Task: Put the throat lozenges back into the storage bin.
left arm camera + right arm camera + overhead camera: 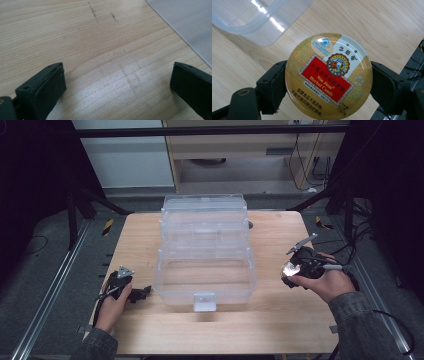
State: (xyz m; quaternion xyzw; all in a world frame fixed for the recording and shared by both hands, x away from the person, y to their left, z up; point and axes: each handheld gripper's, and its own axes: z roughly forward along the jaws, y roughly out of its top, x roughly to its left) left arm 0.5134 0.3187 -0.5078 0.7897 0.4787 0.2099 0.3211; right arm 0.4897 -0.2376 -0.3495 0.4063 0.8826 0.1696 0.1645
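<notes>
The right hand-held gripper [328, 82] clamps a candy tin [328, 75] by its rim, flat, ready for the open box [205, 255]; the left hand-held gripper [117, 86] rests open on the worktop [95, 50].

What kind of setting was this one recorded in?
Probably a lab or workshop recording station, not a home: a bare wooden table on a metal-rail frame, dark curtains at both sides, and loose cables on grey carpet.

Both black grippers [141, 293] [286, 276] have blocky ribbed fingers [47, 90], grey 3-cornered plates, trailing cables; grey-green sleeves [367, 327].
</notes>
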